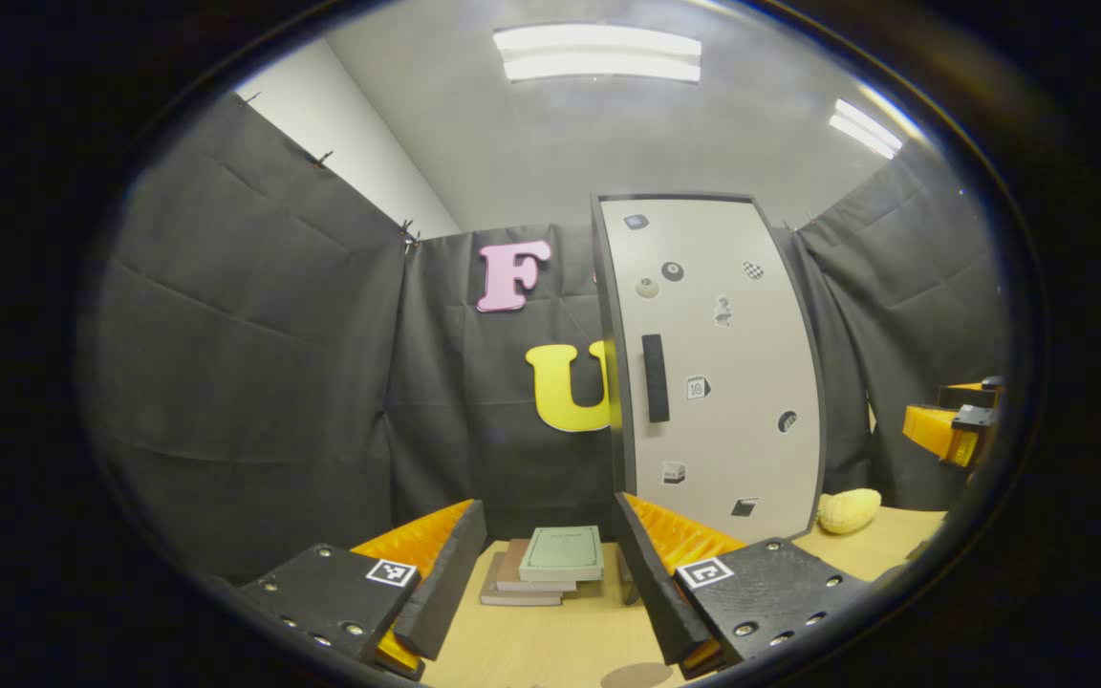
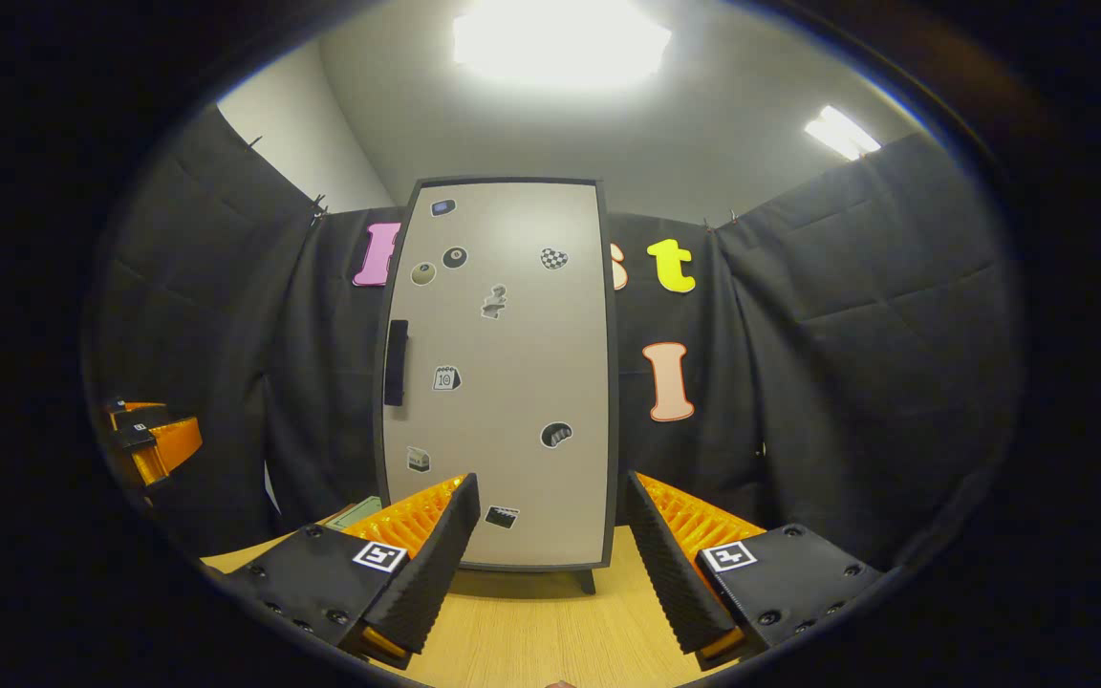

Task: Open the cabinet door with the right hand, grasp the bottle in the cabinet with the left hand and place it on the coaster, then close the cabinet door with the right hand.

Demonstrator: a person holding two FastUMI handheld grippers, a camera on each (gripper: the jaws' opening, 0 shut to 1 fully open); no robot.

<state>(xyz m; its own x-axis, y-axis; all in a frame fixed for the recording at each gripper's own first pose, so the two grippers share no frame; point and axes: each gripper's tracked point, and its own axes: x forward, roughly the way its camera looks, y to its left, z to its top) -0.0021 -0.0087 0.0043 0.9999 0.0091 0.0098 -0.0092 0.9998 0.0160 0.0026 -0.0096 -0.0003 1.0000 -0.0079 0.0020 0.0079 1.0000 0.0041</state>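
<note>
Left gripper view, nearest first: left gripper point(image 1: 550, 573) held low over the wooden worktop point(image 1: 550, 640), fingers point(image 1: 445, 573) spread wide apart, released, nothing between them. Just past the fingertips, a small stack of books point(image 1: 546, 566) lying flat on the worktop, a pale green one on top. At the bottom edge, part of a round brownish disc point(image 1: 635, 677), possibly the coaster, too cropped to say for sure. Farther back and to the right, the cabinet point(image 1: 718, 368) standing upright on the worktop, its pale door shut, a dark vertical handle point(image 1: 656, 378) near the door's left edge, small stickers scattered over the face. Beside the cabinet's lower right corner, a yellow ridged object point(image 1: 848, 510) resting on the worktop. At the far right edge, the right gripper point(image 1: 952, 425), well apart from the cabinet.

Right gripper view, nearest first: right gripper point(image 2: 550, 559) also above the worktop point(image 2: 531, 631), fingers point(image 2: 441, 559) parted and empty, released. Straight ahead between them, the cabinet point(image 2: 503, 373) face-on, door closed, handle point(image 2: 397, 363) on its left side. Left gripper point(image 2: 151, 441) at the far left edge. A green corner of the books point(image 2: 356, 513) peeking out behind the left finger.

Bottle presumably behind the closed door; cannot tell from here.
</note>
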